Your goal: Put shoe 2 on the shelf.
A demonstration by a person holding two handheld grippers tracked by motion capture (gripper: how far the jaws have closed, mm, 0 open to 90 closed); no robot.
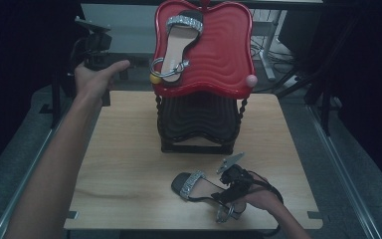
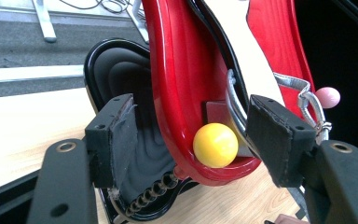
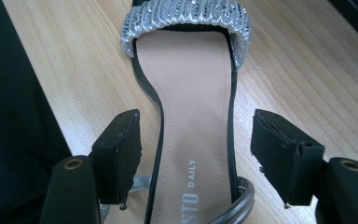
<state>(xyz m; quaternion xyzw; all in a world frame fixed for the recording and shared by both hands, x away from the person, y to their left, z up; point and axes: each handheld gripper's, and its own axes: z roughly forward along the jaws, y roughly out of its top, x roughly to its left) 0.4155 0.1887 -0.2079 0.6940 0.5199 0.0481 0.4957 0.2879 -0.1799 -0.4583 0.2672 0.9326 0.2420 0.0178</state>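
Lying flat on the wooden desk, near its front edge, a sandal with a glittery silver toe band sits between the spread jaws of the right tongs, neither pad touching it. Its twin sandal rests on the red upper tray of a two-tier rack, above the black lower tray. The left tongs, held up beside the rack, stand spread around the red tray's rim, near a yellow ball, gripping nothing.
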